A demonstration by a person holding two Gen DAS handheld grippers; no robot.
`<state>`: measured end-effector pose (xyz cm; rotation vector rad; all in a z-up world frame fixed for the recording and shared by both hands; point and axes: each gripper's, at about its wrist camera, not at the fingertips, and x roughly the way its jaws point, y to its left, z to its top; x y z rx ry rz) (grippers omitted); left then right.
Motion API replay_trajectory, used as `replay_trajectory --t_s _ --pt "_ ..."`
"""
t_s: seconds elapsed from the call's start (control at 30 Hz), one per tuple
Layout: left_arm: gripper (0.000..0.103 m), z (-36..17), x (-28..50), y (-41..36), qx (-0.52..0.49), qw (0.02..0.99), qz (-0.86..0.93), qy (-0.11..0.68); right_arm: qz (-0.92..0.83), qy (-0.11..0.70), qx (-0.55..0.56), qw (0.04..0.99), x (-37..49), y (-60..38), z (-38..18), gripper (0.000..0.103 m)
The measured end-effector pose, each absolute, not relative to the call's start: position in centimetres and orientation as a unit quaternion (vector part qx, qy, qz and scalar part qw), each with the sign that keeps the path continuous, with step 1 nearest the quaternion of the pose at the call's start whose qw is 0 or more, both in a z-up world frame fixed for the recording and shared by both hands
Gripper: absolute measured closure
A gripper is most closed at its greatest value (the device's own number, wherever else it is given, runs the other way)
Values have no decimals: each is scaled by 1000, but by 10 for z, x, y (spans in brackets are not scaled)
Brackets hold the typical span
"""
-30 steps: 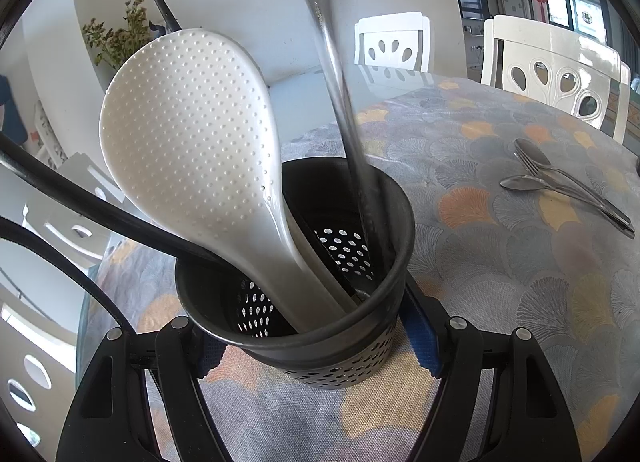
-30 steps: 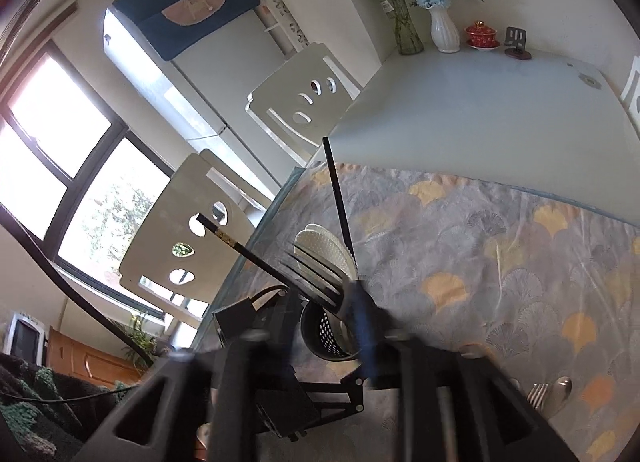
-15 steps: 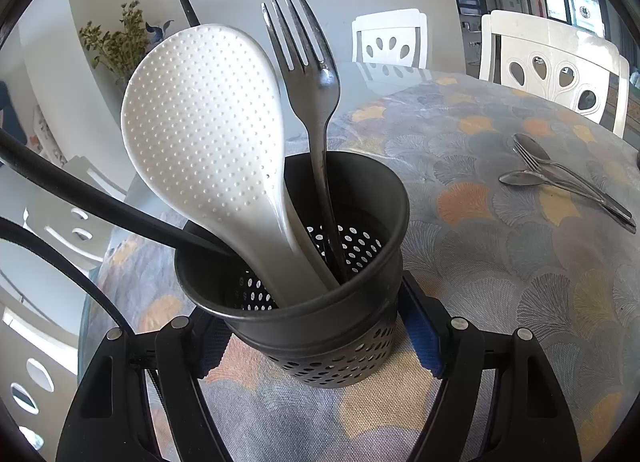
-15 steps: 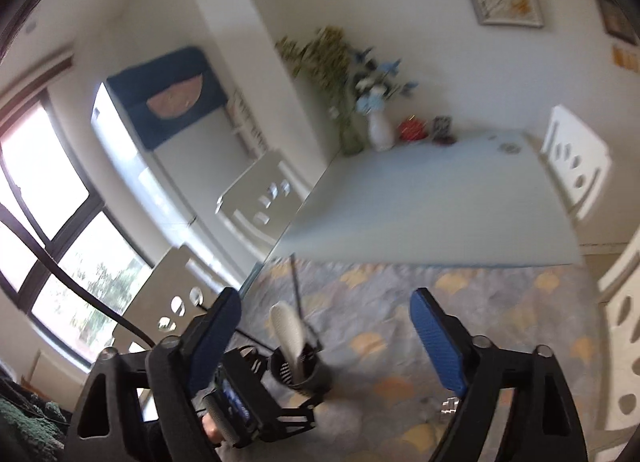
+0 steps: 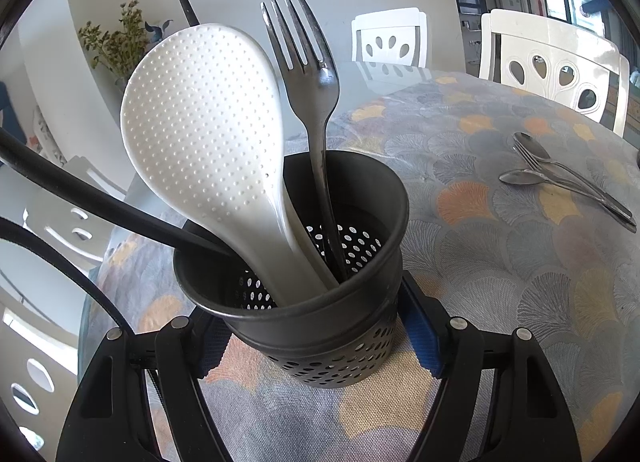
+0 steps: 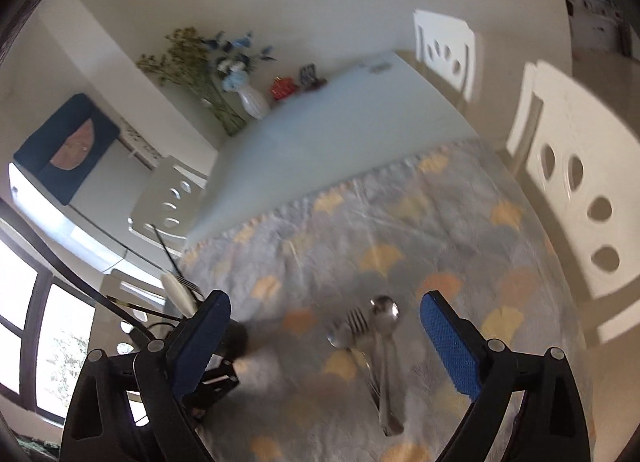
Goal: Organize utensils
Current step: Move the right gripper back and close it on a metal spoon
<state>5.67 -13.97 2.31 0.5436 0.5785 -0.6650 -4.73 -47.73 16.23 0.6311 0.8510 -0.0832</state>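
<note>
My left gripper (image 5: 316, 336) is shut on the black perforated utensil holder (image 5: 320, 326), which stands on the patterned tablecloth. In it stand a white rice paddle (image 5: 200, 130), a metal fork (image 5: 308, 58) and black chopsticks (image 5: 80, 194). Two spoons and a fork (image 5: 560, 174) lie together on the cloth to the right. My right gripper (image 6: 324, 342) is open and empty, above those loose utensils (image 6: 376, 338). The holder with the paddle (image 6: 180, 294) shows at the left in the right wrist view, partly hidden by my finger.
White chairs (image 5: 560, 66) stand around the table (image 6: 320, 134). A vase of flowers (image 6: 248, 98) and small items stand at the table's far end by the wall. A black cable (image 5: 48, 258) runs at the left.
The fork went into the holder and my right gripper let it go, opened, and swung right to above the loose spoons and fork. The left gripper kept its hold on the holder.
</note>
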Motion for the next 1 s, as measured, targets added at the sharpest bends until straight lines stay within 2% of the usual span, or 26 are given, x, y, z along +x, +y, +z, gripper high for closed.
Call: replay_trajectory --t_s 0.13,0.27,0.37,0.6,0.87,1.0 --pt "30 23 56 -141 262 869 -317 277 -57 453 300 837 -36 -480 124 9" --pt "29 22 56 -141 263 868 -315 278 -60 515 291 804 -19 -478 75 33" --pt "29 22 56 -141 263 868 -315 279 -79 561 265 780 -3 -475 41 39" --pt "29 21 56 -142 267 869 -312 277 -88 610 206 760 24 -467 -3 41" --pt "28 21 57 -142 267 868 -313 278 -89 612 123 776 42 -452 -8 41" --pt "28 20 58 -142 267 867 -313 280 -82 605 122 783 46 -455 -9 41"
